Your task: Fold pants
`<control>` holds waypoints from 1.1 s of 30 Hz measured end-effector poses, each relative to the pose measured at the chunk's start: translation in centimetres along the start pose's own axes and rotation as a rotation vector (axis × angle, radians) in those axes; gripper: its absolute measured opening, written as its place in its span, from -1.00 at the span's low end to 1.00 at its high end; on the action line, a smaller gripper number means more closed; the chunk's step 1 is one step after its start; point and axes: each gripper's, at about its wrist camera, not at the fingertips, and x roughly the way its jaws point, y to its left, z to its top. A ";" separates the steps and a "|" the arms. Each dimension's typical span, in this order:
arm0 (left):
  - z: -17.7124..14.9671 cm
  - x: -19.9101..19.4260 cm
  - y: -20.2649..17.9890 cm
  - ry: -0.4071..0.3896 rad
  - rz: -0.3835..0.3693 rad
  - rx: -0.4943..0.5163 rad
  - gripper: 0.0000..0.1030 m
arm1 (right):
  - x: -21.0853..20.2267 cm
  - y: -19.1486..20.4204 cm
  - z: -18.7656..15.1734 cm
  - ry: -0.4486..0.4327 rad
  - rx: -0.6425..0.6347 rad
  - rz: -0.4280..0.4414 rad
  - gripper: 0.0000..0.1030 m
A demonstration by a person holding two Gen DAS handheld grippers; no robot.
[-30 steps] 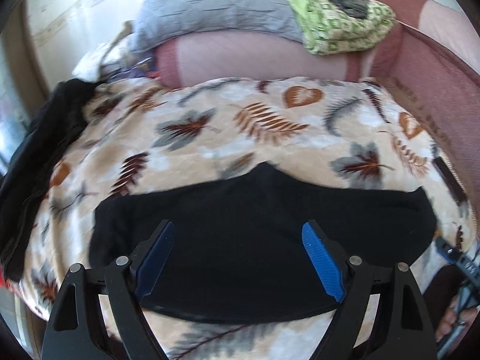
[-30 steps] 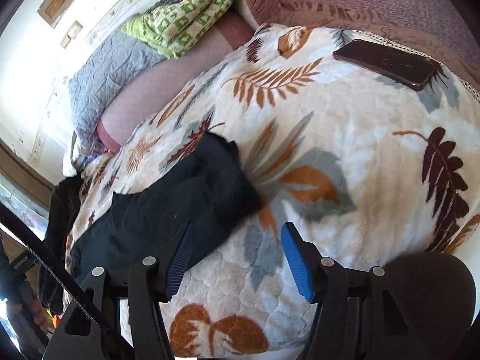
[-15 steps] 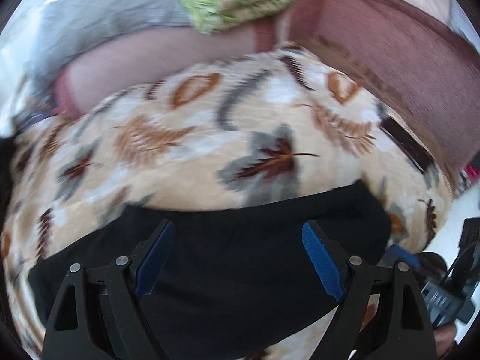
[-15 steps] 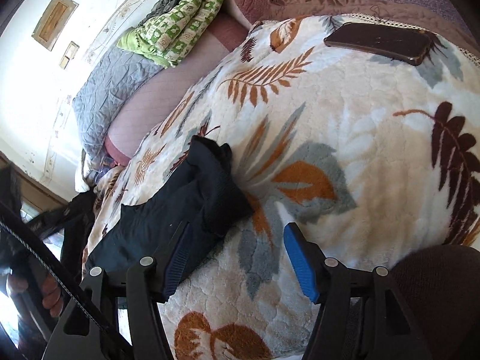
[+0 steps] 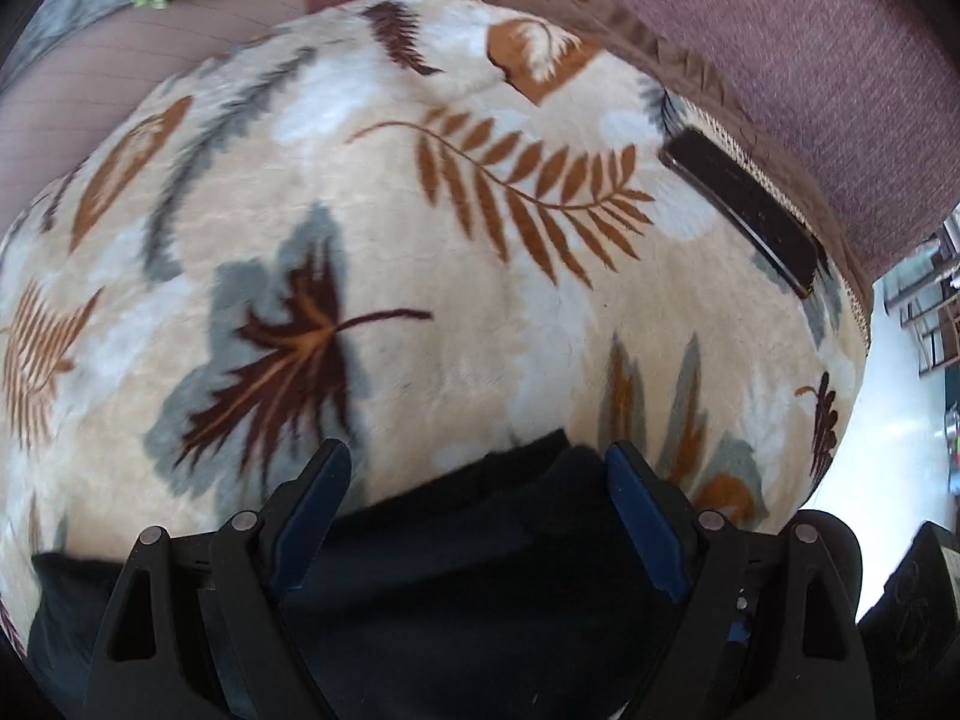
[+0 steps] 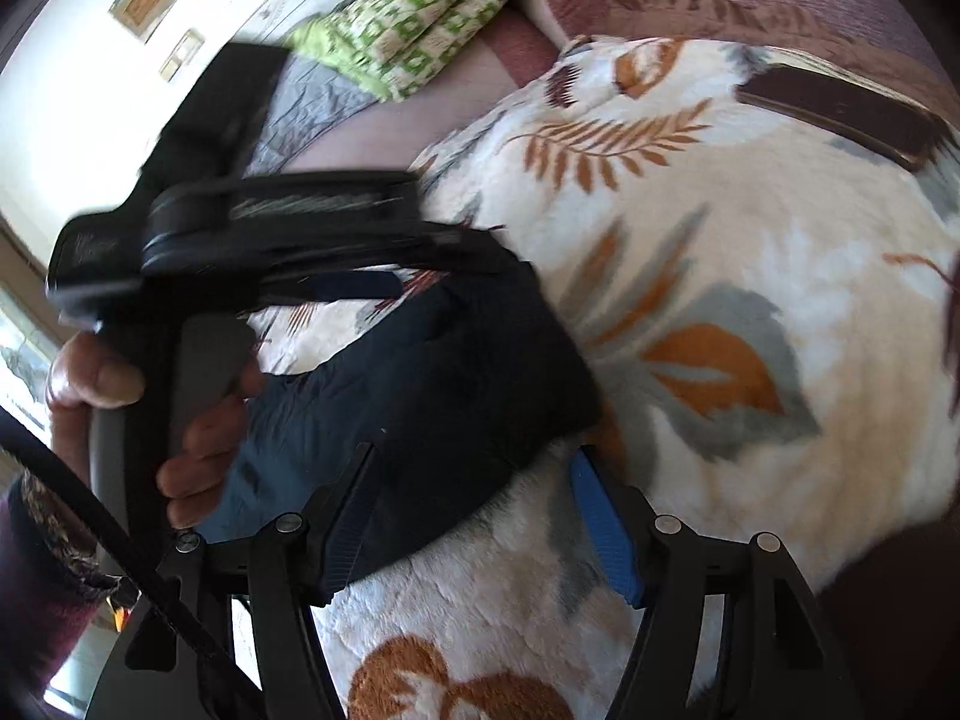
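The black pants lie folded on the leaf-print blanket. My left gripper is open, its blue pads either side of the pants' right end, just above the cloth. In the right wrist view the pants show as a dark folded bundle. My right gripper is open over the bundle's near right corner, one pad above the cloth and one above the blanket. The left gripper, held in a hand, reaches in over the pants' far side.
A dark phone lies near the blanket's right edge, also in the right wrist view. A maroon sofa back runs behind. A green patterned cloth and grey pillow sit at the far end.
The left gripper swung right along the pants to their right end and came low over it. The right gripper moved closer to the same end; both stayed open.
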 end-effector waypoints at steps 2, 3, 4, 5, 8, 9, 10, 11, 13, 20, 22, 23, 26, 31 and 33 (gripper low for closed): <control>0.2 1.1 -0.4 0.043 -0.028 0.016 0.66 | 1.1 0.8 0.7 0.004 -0.051 -0.015 0.38; 0.2 1.6 -0.4 0.070 -0.044 0.020 0.66 | 1.4 1.0 0.9 0.004 -0.062 -0.018 0.38; 0.0 2.4 -0.7 0.100 -0.046 0.031 0.66 | 1.8 1.2 1.1 0.003 -0.071 -0.019 0.38; -0.1 2.5 -1.0 0.095 -0.026 0.059 0.61 | 2.2 1.3 1.3 0.000 -0.075 -0.018 0.38; -0.6 1.5 -1.1 0.056 -0.027 0.086 -0.32 | 3.0 1.5 1.8 0.003 -0.083 -0.027 0.04; -0.6 1.1 -0.7 0.056 -0.042 0.070 -0.38 | 3.1 1.6 1.9 0.011 -0.084 -0.024 -0.26; -0.8 0.5 0.1 0.050 -0.082 0.039 -0.49 | 3.3 1.5 2.1 0.028 -0.078 -0.005 -0.35; -0.9 0.0 0.6 0.042 -0.099 0.025 -0.53 | 3.3 1.3 2.2 0.044 -0.051 0.022 -0.41; -1.7 -1.5 1.7 0.004 -0.121 -0.010 -0.54 | 3.1 1.6 2.3 0.048 -0.035 0.044 -0.47; -4.1 -7.0 6.3 -0.117 -0.177 -0.137 -0.54 | 2.4 6.8 3.3 0.062 -0.154 0.098 -0.48; -5.1 -8.3 7.9 -0.148 -0.181 -0.175 -0.54 | 2.7 8.7 3.3 0.078 -0.189 0.121 -0.48; -5.7 -8.8 8.8 -0.163 -0.180 -0.197 -0.54 | 2.9 9.6 3.3 0.085 -0.205 0.130 -0.48; -7.4 -9.6 11.5 -0.182 -0.171 -0.263 -0.54 | 4.3 12.3 3.6 0.112 -0.256 0.146 -0.48; -11.3 -9.8 15.5 -0.201 -0.159 -0.376 -0.54 | 7.1 16.0 1.8 0.176 -0.352 0.140 -0.48; -12.5 -9.5 16.8 -0.210 -0.157 -0.417 -0.53 | 8.3 17.0 0.9 0.203 -0.394 0.130 -0.48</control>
